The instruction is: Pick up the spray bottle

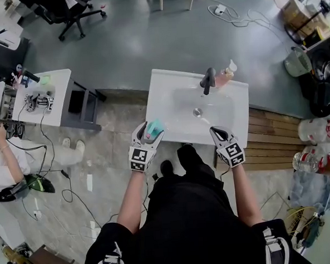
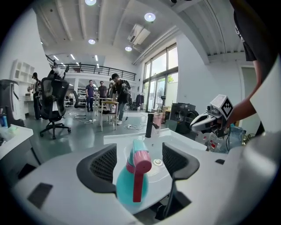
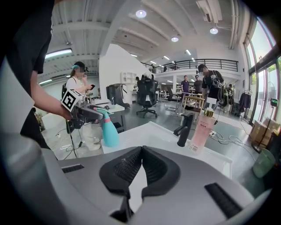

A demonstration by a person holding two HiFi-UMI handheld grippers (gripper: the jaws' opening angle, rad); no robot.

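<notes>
White sink (image 1: 171, 97): left gripper (image 1: 151, 129) jaws spread around spray bottle (image 2: 131, 186); right gripper (image 3: 141, 154) jaws closed

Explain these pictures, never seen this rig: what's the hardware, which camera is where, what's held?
No robot here: a person holds a two-jaw gripper in each hand. The top-down picture comes from a camera on the person's head. The other two come from cameras riding on each gripper, looking along its jaws. The surface is a white sink with a black tap, a drain and a pink bottle beside the tap. The left gripper has its jaws apart around a teal spray bottle at the sink's near left corner; a gap shows, so it does not look clamped. The right gripper is shut and empty, near the sink's right front edge.
</notes>
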